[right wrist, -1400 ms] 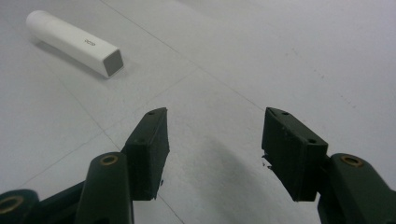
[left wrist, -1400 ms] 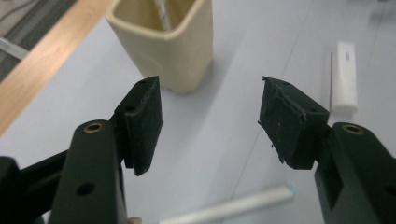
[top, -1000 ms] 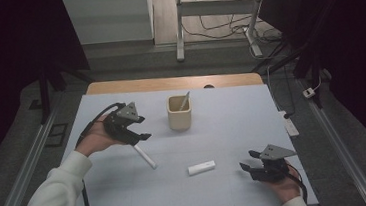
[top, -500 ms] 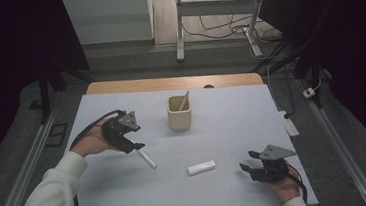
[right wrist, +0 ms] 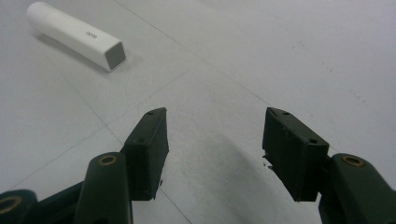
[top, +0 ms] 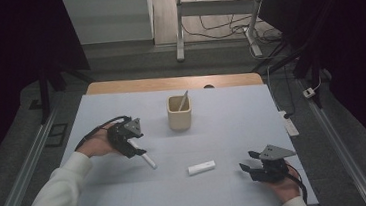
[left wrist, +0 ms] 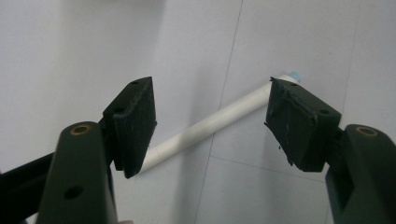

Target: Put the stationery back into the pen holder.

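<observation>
Jaws of the left gripper spread wide over a white pen, lowered to straddle it.

Compared with a second ago, the left gripper has dropped from a raised position near the cup to the tabletop, and the pen now lies between its open jaws in the left gripper view, untouched by either pad; closing on it appears to be the step in hand. The pen rests left of centre, its far end pointing toward the white capped marker. The right gripper has stayed at the near right, jaws open and empty, with the marker just beyond it. Count: two grippers, one pen, one marker, one beige cup holding one slim stick.
</observation>
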The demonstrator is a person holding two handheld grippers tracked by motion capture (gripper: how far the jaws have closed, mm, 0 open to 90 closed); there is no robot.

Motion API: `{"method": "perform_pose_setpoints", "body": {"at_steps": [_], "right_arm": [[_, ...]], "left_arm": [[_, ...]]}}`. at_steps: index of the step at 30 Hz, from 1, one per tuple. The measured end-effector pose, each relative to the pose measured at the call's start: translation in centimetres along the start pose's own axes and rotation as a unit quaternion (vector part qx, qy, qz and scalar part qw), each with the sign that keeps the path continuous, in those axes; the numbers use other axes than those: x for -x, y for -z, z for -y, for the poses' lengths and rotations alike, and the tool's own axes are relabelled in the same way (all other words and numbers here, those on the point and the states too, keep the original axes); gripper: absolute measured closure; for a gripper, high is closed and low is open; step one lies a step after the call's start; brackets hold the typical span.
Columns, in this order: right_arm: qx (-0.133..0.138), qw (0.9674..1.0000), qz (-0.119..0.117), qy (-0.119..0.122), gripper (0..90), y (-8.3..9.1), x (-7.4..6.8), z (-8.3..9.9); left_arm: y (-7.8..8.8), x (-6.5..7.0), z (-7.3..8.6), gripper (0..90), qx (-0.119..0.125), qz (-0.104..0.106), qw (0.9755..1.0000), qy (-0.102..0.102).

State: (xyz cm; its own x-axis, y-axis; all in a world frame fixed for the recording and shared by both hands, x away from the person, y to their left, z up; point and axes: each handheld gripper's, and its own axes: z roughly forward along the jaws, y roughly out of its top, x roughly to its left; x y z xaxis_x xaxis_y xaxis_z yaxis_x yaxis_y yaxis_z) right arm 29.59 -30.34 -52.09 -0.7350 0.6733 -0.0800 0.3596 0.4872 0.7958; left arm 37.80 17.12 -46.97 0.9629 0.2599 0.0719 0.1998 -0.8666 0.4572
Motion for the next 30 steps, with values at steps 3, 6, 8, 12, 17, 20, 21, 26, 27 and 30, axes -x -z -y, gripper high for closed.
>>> {"method": "perform_pose_setpoints", "body": {"at_steps": [3, 6, 8, 12, 17, 20, 21, 26, 27, 30], "right_arm": [[-0.001, 1.0000, 0.000, 0.001, 40.0, 0.0, 0.0, 0.0], [-0.001, 1.0000, 0.000, 0.000, 40.0, 0.0, 0.0, 0.0], [-0.001, 1.0000, 0.000, 0.001, 40.0, 0.0, 0.0, 0.0], [-0.002, 1.0000, 0.000, 0.001, 40.0, 0.0, 0.0, 0.0], [-0.002, 1.0000, -0.002, 0.001, 40.0, -0.1, 0.0, 0.0], [-0.001, 1.0000, -0.002, 0.001, 40.0, -0.1, 0.0, 0.0], [-0.002, 1.0000, -0.002, 0.001, 40.0, -0.1, 0.0, 0.0], [-0.001, 1.0000, -0.003, 0.001, 40.0, -0.2, 0.0, 0.1], [-0.001, 1.0000, -0.003, 0.001, 40.0, -0.1, 0.0, 0.1], [-0.003, 1.0000, -0.002, 0.002, 40.0, -0.1, 0.0, 0.0]], "left_arm": [[-0.6, 0.0, -0.1, 33.5, -0.007, 0.007, 0.9999, -0.005], [-1.2, 0.1, -0.2, 33.5, -0.018, 0.011, 0.9997, -0.012], [-1.5, 0.2, -0.3, 33.5, -0.024, 0.016, 0.9995, -0.015], [-2.1, 0.3, -0.3, 35.1, -0.034, 0.030, 0.9986, -0.026], [-2.7, 0.3, -0.4, 36.7, -0.052, 0.040, 0.9969, -0.043], [-3.0, 0.4, -0.4, 38.7, -0.061, 0.045, 0.9958, -0.051], [-3.1, 0.5, -0.4, 39.0, -0.064, 0.044, 0.9955, -0.054], [-3.6, 0.7, -0.6, 39.8, -0.075, 0.046, 0.9937, -0.069], [-3.7, 0.7, -0.6, 40.3, -0.077, 0.046, 0.9935, -0.071], [-3.9, 0.8, -0.6, 41.4, -0.083, 0.044, 0.9926, -0.077]]}}
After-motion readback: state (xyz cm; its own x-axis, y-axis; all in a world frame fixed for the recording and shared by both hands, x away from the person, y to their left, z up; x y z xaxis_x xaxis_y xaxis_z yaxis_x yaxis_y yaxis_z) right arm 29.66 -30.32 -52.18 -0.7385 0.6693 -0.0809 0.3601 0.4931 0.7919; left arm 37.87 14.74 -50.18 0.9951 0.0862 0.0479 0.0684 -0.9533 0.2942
